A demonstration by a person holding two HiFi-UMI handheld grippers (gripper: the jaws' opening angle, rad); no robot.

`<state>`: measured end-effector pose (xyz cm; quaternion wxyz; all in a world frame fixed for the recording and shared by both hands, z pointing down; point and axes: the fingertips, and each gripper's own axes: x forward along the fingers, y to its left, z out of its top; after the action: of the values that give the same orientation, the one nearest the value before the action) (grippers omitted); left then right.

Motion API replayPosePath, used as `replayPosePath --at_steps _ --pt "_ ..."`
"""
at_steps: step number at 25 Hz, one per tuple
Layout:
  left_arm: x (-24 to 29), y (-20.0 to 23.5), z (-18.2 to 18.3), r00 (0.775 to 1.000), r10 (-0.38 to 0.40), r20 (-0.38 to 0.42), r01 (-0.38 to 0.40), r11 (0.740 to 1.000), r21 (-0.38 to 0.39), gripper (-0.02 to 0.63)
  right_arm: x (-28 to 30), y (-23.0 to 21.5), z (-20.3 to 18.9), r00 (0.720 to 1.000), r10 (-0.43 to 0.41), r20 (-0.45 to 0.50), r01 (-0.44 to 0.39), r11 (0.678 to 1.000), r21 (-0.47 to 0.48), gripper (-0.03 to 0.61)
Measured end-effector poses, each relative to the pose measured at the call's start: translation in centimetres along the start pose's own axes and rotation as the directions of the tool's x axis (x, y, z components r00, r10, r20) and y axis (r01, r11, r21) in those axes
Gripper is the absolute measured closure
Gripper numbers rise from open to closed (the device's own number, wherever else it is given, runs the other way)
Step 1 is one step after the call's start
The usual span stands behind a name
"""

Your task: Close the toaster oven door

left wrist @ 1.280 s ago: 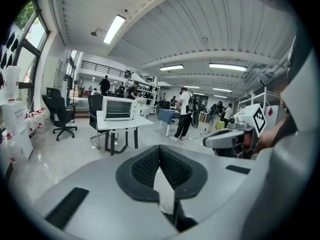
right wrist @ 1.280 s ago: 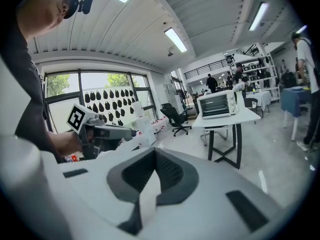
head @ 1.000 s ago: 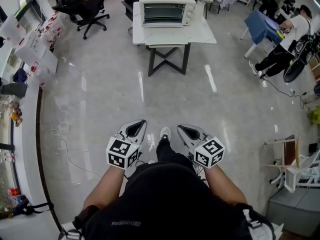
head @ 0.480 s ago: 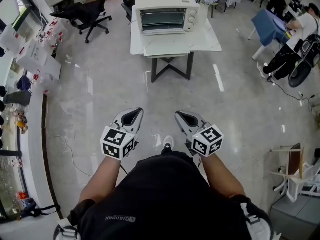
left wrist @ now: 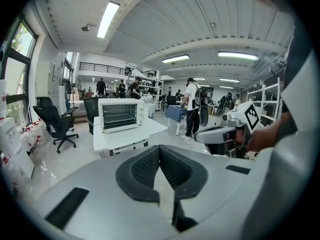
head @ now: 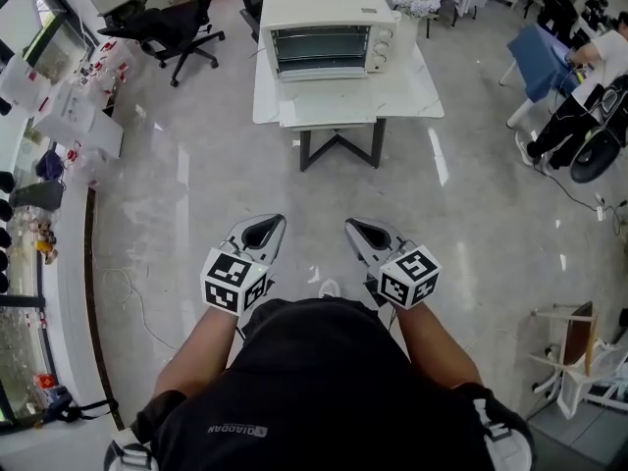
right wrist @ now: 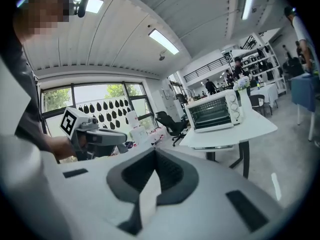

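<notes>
toaster oven (head: 329, 29) | well apart, ahead of left tongs (head: 275, 222), right tongs (head: 351, 226)

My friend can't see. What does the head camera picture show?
Looking down, a person holds the left gripper and right gripper side by side, both shut, above a shiny floor. Ahead, a white toaster oven sits on a white table.
</notes>
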<state>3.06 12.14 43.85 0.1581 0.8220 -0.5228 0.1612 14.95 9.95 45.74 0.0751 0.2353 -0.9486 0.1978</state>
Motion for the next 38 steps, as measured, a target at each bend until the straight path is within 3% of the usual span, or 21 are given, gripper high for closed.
replayPosePath --at_steps 5,22,26,33,38 --pt "2.1 0.4 0.7 1.000 0.004 -0.020 -0.004 1.000 -0.010 0.611 0.7 -1.5 0.3 0.999 0.027 -0.020 -0.027 1.000 0.009 0.577" --pt "6.1 3.7 1.0 0.999 -0.033 -0.031 0.032 0.999 -0.043 0.611 3.9 -4.4 0.5 0.999 -0.005 -0.050 0.006 0.999 0.035 0.577" --pt "7.8 6.0 2.8 0.999 -0.041 -0.004 0.040 0.998 -0.044 0.611 5.8 -5.8 1.6 0.998 -0.020 -0.056 0.022 0.999 0.033 0.577" --pt "10.8 11.2 3.5 0.997 -0.067 -0.029 0.065 0.996 -0.069 0.611 11.3 -8.4 4.6 0.997 -0.044 -0.065 0.045 0.999 0.021 0.577" --pt "13.7 16.1 7.6 0.996 -0.089 0.020 0.090 0.995 -0.049 0.611 15.4 -10.8 8.0 0.996 -0.074 -0.050 0.075 0.997 0.026 0.577"
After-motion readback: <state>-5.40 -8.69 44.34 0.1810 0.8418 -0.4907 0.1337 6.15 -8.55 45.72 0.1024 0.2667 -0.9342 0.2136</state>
